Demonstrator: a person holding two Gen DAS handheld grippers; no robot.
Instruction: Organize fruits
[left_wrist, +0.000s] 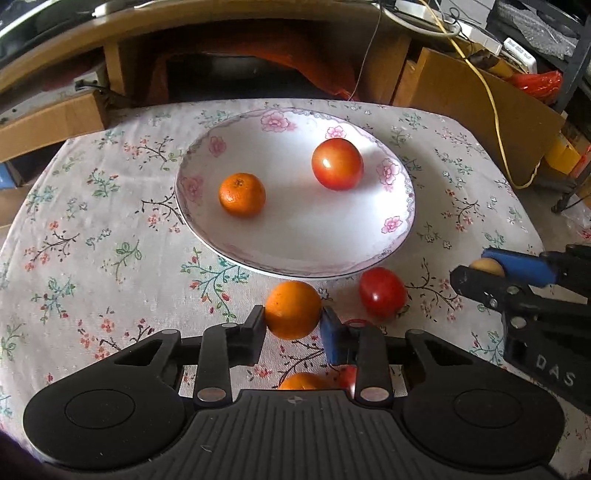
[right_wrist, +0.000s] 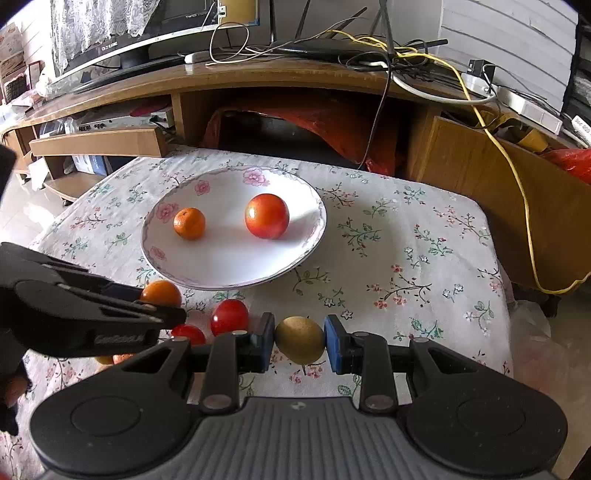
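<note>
An orange (left_wrist: 293, 309) is clamped in the left tool (left_wrist: 293, 325) and a yellow fruit (right_wrist: 300, 339) in the right tool (right_wrist: 300, 341), both held near the plate (left_wrist: 295, 254) on the surface (left_wrist: 92, 229).

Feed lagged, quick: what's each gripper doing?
Left gripper: shut on the orange.
Right gripper: shut on the yellow-brown fruit.

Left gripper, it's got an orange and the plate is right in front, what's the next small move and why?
Probably carry the orange forward over the plate and set it in the bare near part. The left gripper is shut on it just short of the near rim, and the small orange and tomato already on the plate sit farther back, leaving room.
</note>
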